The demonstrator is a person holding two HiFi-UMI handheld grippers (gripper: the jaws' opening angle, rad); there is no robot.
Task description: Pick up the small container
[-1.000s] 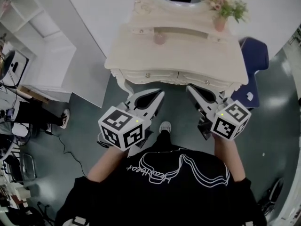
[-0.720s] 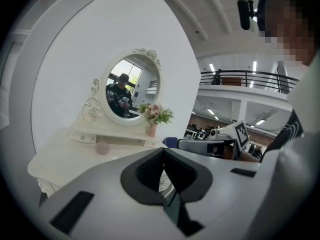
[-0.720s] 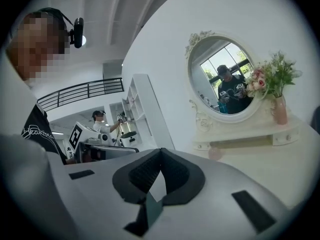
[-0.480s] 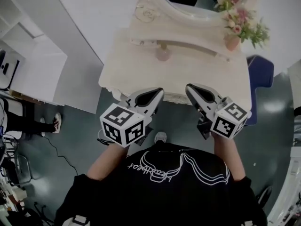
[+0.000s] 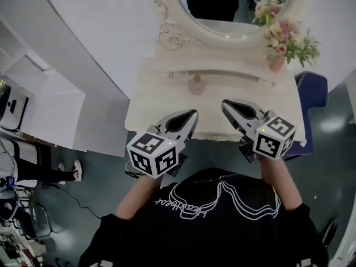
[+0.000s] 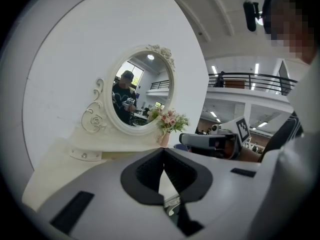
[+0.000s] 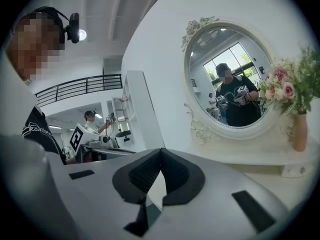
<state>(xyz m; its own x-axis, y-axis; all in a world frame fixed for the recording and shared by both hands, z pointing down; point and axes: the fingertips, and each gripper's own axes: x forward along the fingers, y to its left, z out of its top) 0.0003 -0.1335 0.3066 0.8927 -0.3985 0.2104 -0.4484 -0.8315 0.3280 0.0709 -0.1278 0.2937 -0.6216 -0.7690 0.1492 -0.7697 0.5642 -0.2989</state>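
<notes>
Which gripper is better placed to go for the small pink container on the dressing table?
Left, narrowly: the left gripper ends nearest the container; the right gripper is farther to the side. Both are shut and must open first.

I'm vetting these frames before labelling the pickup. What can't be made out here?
- Small container: tiny and soft in the head view; lid and contents unreadable. Neither gripper view shows it, probably behind each claw's own body.
- Mirror: top cut off by the head view's upper edge.
- Dressing table front: hidden in the head view under its own top and behind the left claw and right claw.
</notes>
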